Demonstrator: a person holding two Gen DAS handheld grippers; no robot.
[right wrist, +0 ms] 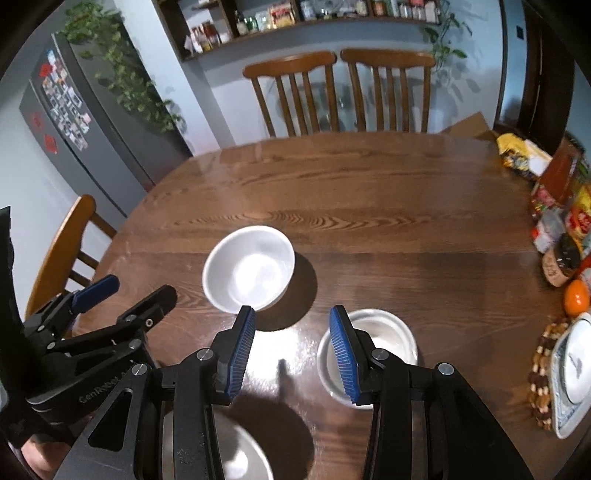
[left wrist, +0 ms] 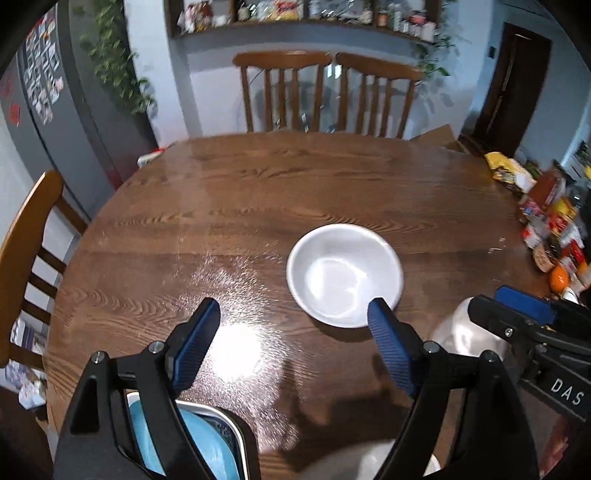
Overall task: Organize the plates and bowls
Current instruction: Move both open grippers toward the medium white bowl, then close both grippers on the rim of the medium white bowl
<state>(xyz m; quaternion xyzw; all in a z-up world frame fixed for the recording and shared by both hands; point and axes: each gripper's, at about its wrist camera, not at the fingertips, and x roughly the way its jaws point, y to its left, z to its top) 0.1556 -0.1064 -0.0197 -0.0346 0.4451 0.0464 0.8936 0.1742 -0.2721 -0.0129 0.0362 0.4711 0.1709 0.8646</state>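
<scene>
Grippers, left (left wrist: pixel 293 308) and right (right wrist: pixel 291 314), tilt down over the table (left wrist: pixel 295 177), jaws open, empty.

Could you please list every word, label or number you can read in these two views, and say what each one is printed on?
"DAS": white letters on the black body of the right gripper, cut off at the frame edge.
"GenRobot": faint lettering on the body of the left gripper, its end unclear.
Food packages, fridge magnets and shelf jars: too blurred to read.
</scene>
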